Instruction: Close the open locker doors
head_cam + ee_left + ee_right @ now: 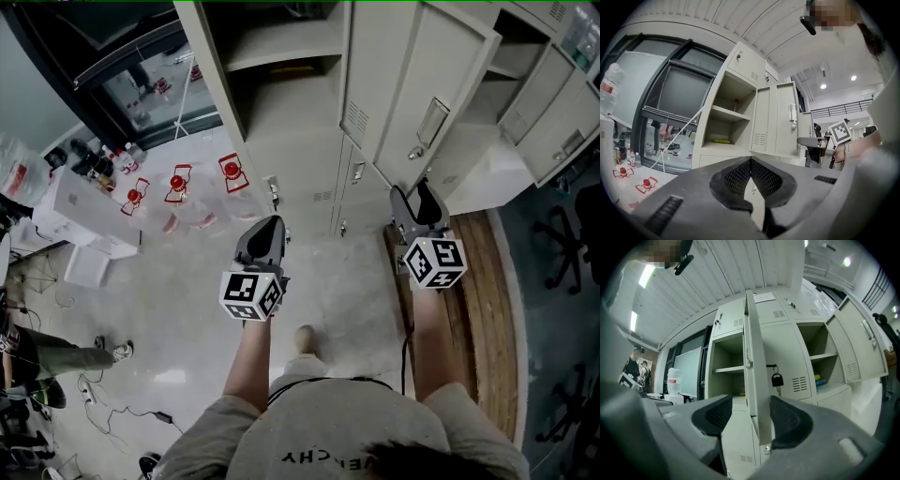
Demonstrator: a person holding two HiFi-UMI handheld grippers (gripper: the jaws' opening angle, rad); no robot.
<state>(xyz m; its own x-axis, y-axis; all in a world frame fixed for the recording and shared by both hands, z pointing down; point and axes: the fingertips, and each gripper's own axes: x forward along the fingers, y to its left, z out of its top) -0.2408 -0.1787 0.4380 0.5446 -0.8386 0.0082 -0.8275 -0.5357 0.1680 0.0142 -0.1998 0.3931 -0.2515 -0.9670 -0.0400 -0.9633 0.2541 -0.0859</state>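
The beige lockers [361, 112] stand ahead. One upper compartment [281, 56] [726, 117] gapes open, and its door [427, 84] [776, 122] swings out toward me. In the right gripper view that door's edge [753, 362] shows straight ahead between the jaws, and the pads are clear of it. My right gripper [417, 187] [751, 416] is open, close under the door's handle. Further right is a second open compartment [825, 357] with its door [553, 117] [862, 343] swung wide. My left gripper [272, 222] [751, 161] is shut and empty, held back from the lockers.
A padlock [777, 379] hangs on a closed middle door. A white table [84, 211] with red-capped bottles [178, 183] stands left. A person [37, 356] sits at the lower left among floor cables. A wooden strip [478, 300] and an office chair [562, 248] are on the right.
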